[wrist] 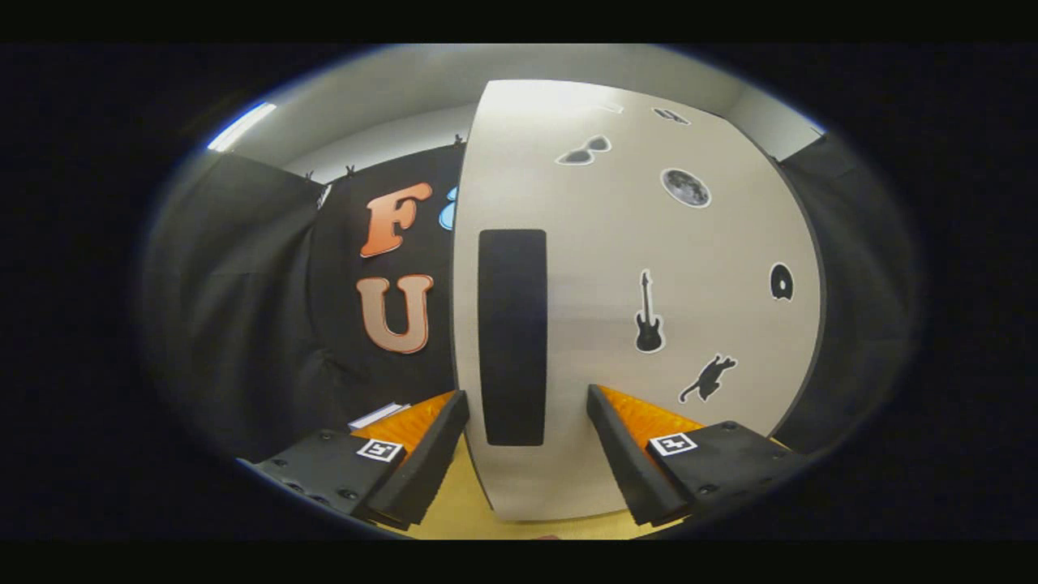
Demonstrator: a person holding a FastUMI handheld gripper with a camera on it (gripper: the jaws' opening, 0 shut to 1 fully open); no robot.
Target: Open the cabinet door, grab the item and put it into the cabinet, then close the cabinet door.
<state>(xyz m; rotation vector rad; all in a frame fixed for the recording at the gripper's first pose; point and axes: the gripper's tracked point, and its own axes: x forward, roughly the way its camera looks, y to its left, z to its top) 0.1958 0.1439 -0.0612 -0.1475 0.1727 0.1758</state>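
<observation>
The gripper [527, 397] is spread wide, grasping nothing. The door [649, 243] fills the centre of the frame, its dark handle [512, 337] between the fingers.

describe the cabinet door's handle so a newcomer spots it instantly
Start at the pale cabinet door just ahead of the open gripper, dotted with black stickers. Near its left edge, lined up with the gap between the fingers, sits the handle: a tall, dark, round-cornered vertical slot. It is far larger than the stickers and plain, not a picture.
</observation>
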